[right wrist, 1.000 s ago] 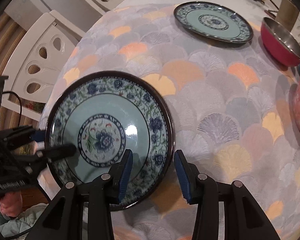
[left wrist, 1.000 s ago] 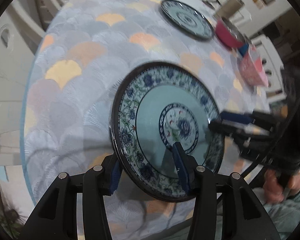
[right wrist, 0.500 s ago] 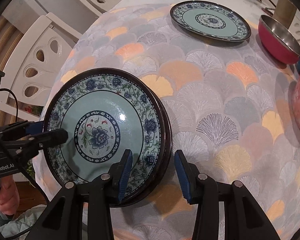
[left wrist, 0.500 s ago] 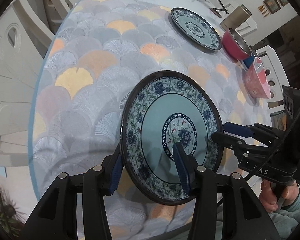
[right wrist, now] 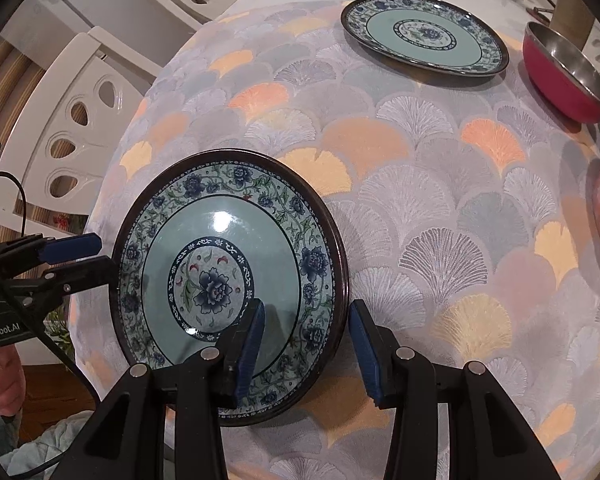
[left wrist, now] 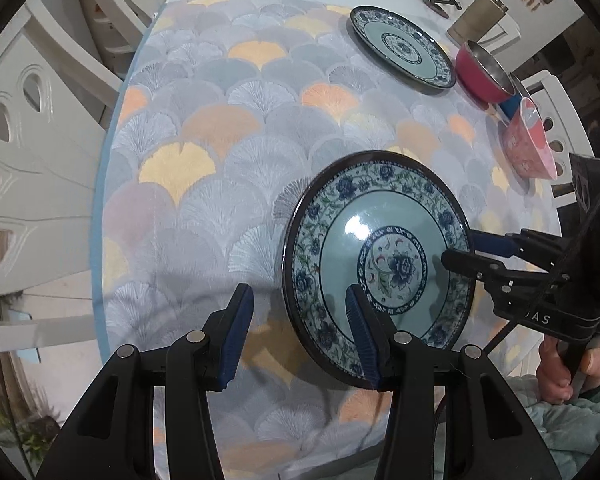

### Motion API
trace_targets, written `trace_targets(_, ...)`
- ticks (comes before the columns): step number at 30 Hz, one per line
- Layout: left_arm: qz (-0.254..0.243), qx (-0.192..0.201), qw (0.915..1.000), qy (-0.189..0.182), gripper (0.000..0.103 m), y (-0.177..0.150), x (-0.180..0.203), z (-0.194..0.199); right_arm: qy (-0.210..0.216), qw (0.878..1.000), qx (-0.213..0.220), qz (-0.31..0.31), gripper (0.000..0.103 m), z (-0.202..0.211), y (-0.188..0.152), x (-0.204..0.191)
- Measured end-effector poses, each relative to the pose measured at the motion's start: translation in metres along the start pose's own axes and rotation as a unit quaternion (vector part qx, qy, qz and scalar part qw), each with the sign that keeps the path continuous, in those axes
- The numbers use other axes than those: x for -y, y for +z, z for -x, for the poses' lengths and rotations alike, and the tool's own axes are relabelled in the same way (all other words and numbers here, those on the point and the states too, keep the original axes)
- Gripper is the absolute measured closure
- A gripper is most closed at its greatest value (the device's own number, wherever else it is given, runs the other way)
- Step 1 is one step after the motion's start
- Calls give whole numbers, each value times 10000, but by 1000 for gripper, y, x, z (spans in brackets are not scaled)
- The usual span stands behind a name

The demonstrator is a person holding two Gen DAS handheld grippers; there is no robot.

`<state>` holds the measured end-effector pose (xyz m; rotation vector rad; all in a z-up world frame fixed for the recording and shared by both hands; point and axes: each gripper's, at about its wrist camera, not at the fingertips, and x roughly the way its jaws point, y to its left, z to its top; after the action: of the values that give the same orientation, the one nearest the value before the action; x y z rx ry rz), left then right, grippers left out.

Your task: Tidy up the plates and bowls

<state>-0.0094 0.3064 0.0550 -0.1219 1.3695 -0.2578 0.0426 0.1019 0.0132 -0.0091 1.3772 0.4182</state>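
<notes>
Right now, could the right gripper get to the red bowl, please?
Probably yes: the tablecloth between the right gripper and the red bowl lies bare, and the far plate sits aside. Its jaws straddle the near plate rim, so it should lift clear first.

Left wrist view: you look steeply down along your left tongs [left wrist: 300, 332], close above the desk [left wrist: 204, 184].
Right wrist view: same steep, close look.
Shared: near floral plate [right wrist: 228, 264], far plate [left wrist: 404, 48].
</notes>
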Motion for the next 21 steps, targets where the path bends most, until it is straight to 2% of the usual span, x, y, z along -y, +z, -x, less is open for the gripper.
trace_targets(21,189,-163,9997,-21,57,13,0,-17,95,9999,-2,-92,60,-5,5,5)
